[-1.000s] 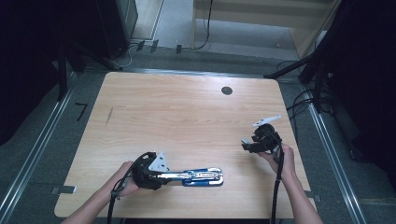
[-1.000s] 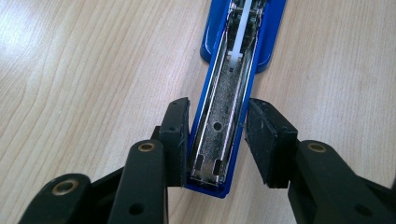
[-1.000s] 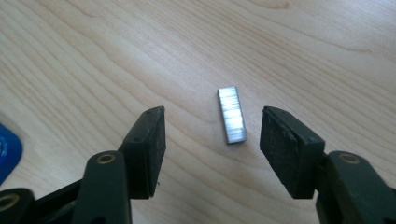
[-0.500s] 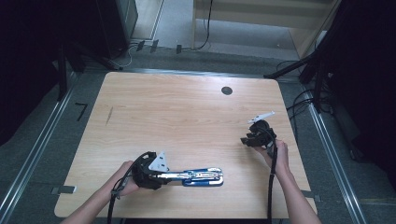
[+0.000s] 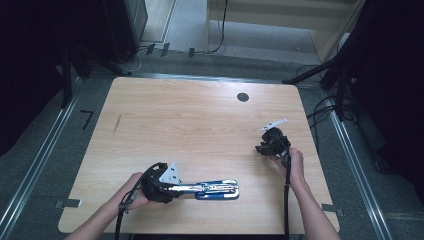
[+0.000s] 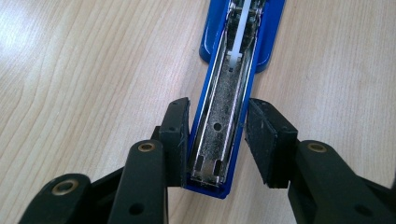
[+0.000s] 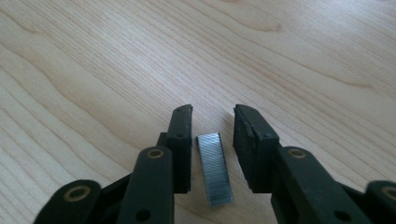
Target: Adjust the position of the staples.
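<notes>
Between the closing, not yet touching right gripper [image 7: 212, 156] jaws, the brittle staple strip [image 7: 213, 169] is gripped lightly by its long sides.

The high view looks forward and down from above the person's side onto the whole wooden table [image 5: 200, 125], from well back. The left gripper view sits close over the tabletop, looking along its black jaws at the opened blue stapler [image 6: 236, 70], which the high view also shows near the front edge [image 5: 215, 190]. The right gripper view looks low and close at a strip of staples [image 7: 214, 175] lying on the wood.
</notes>
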Action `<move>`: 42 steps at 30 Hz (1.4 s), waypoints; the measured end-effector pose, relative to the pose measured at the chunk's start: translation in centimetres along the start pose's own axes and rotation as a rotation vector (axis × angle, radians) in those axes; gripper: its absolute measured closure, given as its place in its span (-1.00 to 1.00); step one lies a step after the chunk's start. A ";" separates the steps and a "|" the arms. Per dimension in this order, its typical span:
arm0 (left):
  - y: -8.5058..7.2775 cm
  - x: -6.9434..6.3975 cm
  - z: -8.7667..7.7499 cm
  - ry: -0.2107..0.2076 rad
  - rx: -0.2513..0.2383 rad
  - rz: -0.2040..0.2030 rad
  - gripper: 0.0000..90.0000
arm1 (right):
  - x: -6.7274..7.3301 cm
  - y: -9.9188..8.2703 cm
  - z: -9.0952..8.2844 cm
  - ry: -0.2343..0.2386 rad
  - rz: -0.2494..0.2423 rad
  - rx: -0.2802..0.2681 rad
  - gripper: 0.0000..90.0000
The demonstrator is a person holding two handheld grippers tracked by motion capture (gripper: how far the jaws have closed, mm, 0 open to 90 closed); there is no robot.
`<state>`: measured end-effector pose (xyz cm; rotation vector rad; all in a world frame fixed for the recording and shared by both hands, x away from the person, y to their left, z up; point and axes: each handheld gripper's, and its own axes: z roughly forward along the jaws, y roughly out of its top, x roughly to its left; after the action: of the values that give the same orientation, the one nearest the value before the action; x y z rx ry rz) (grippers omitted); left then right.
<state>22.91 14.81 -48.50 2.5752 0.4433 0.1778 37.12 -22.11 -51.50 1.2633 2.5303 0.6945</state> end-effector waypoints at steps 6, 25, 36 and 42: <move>0.0 0.0 0.0 -0.001 0.001 0.001 0.36 | -0.2 -0.2 0.0 -0.001 0.008 0.009 0.66; 0.1 0.0 0.0 0.000 0.004 0.002 0.36 | -0.2 -0.5 -0.6 0.037 0.016 0.014 0.77; 0.1 0.0 0.1 -0.005 0.006 0.004 0.35 | -0.8 -1.4 -2.2 0.057 0.043 0.000 0.77; 0.1 0.0 0.1 -0.005 0.005 0.005 0.35 | -0.7 -1.5 -2.7 0.070 0.046 -0.003 0.77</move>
<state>22.98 14.70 -48.52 2.5814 0.4355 0.1725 35.36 -24.27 -49.95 1.3219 2.5613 0.7651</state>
